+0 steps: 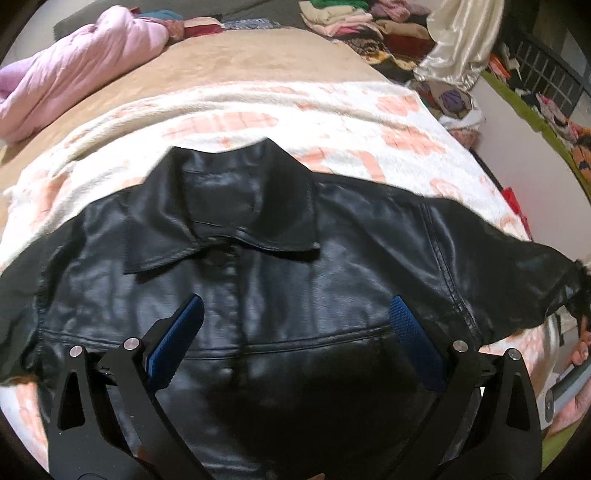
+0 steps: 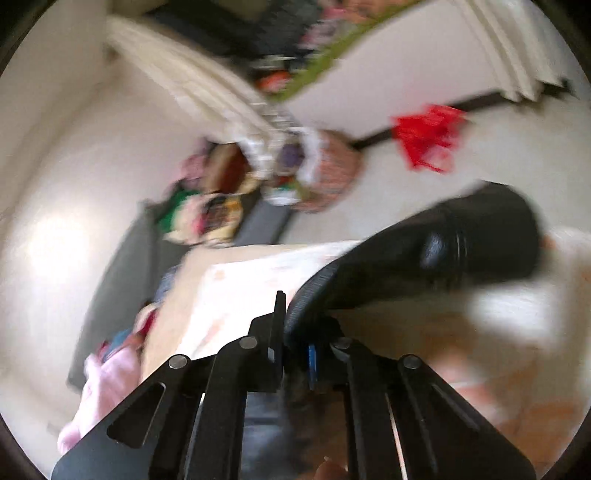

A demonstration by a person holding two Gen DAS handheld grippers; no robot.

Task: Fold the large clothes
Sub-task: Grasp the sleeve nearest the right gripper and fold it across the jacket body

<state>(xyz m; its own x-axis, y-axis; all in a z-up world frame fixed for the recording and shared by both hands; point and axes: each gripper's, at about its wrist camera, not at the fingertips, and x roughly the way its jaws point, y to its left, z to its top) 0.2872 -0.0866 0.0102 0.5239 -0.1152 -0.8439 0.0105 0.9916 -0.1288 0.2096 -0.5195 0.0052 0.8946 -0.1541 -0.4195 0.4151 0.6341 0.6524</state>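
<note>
Jacket: we see a black leather jacket (image 1: pixel 280 280) lying front-up and buttoned on the bed, collar (image 1: pixel 229 206) at the far end from our left tongs, sleeves spread to either side.
Left tongs: our left gripper (image 1: pixel 295 310) hangs over the jacket's chest with its jaws spread wide — the blue pads (image 1: pixel 173 339) stand apart to each side of the button placket, and we cannot tell whether they touch the leather.
Right tongs: our right gripper (image 2: pixel 286 317) has its jaws pressed together on a ribbed black cuff edge of the jacket sleeve (image 2: pixel 443 247); the sleeve runs up and away to the right of the fingertips. This view is heavily blurred.
Underlay: a cream blanket with peach print (image 1: pixel 295 118) lies beneath the jacket, on a tan bedcover (image 1: pixel 240 55) further ahead.
Beyond the left tongs: a pink quilted garment (image 1: pixel 74 70) far left — stacked folded clothes (image 1: pixel 343 22) far ahead.
Beyond the right tongs: baskets of clothing (image 2: pixel 295 170) on the pale floor, and a red plastic bag (image 2: pixel 428 136) to the upper right.
</note>
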